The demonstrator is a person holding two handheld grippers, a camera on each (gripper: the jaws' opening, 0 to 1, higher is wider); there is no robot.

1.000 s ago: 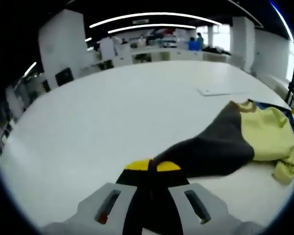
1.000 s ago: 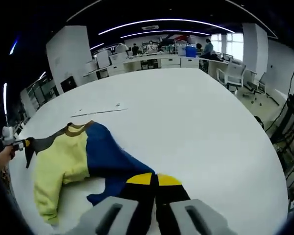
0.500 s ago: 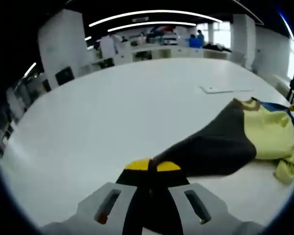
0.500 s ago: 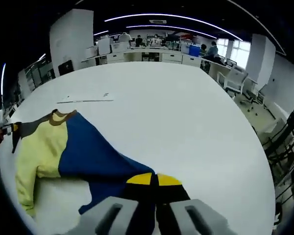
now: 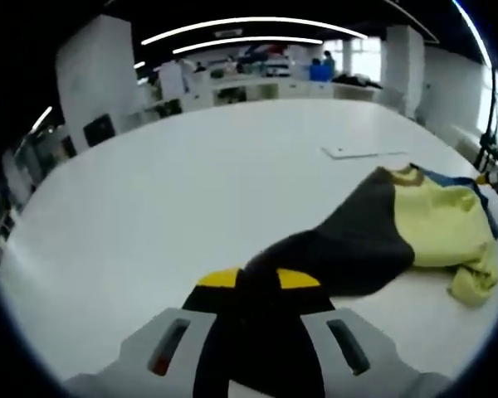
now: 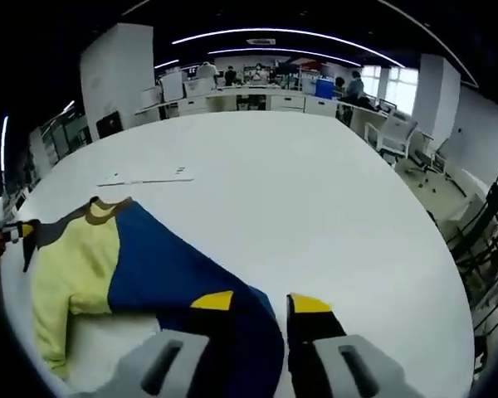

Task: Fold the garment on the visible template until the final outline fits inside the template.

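The garment is a sweater with a yellow body point(image 5: 444, 224), a dark grey sleeve point(image 5: 349, 249), a blue sleeve point(image 6: 174, 274) and a brown collar point(image 6: 108, 207). It lies spread on the white table point(image 5: 174, 191). The grey sleeve's end sits between the jaws of my left gripper point(image 5: 258, 280), which stand slightly parted. My right gripper point(image 6: 260, 303) is open wider, with the blue sleeve's end lying loose between its jaws. A flat white sheet point(image 6: 145, 178) lies on the table beyond the collar, also visible in the left gripper view point(image 5: 361, 152).
The table point(image 6: 332, 215) stretches far ahead and to the right in the right gripper view. Office desks with people point(image 6: 257, 83) stand at the back. A chair point(image 6: 396, 128) and cables point(image 6: 490, 240) are off the table's right edge.
Both grippers' jaws have moved apart, the right one more, letting go of the sleeve ends. The sweater has been stretched flatter across the table.
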